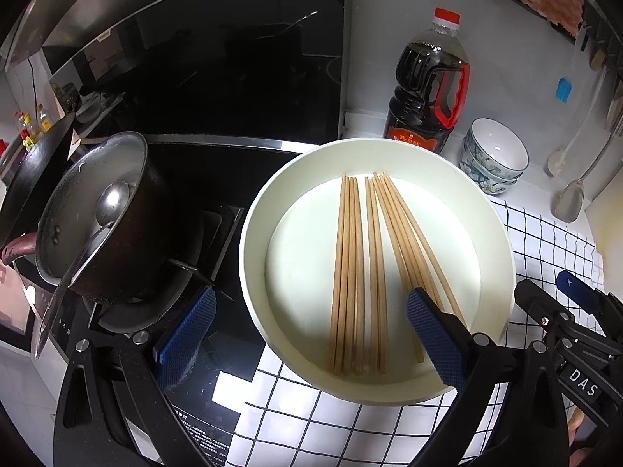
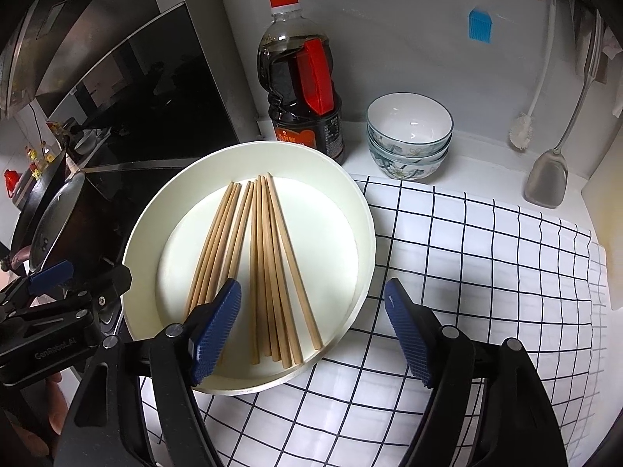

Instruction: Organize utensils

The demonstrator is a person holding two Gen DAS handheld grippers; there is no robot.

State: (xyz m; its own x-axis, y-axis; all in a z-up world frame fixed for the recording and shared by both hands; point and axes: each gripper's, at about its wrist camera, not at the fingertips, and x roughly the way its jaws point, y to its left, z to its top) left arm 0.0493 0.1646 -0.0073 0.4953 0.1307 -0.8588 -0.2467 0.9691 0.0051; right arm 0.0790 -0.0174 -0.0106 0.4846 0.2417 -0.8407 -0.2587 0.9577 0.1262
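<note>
Several wooden chopsticks (image 1: 362, 272) lie fanned out in a round white tray (image 1: 257, 210) on the checked cloth; they also show in the right wrist view (image 2: 268, 268), in the same tray (image 2: 362, 210). My left gripper (image 1: 311, 338) is open and empty, its fingers straddling the tray's near left edge. My right gripper (image 2: 311, 330) is open and empty, its left finger above the chopsticks' near ends, its right finger over the cloth. Each gripper shows at the edge of the other's view.
A metal pot (image 1: 97, 214) with a ladle stands on the stove at left. A soy sauce bottle (image 2: 303, 78) and stacked bowls (image 2: 409, 136) stand behind the tray. A spatula (image 2: 549, 179), brush and other tools hang at right. The white checked cloth (image 2: 486, 272) covers the counter.
</note>
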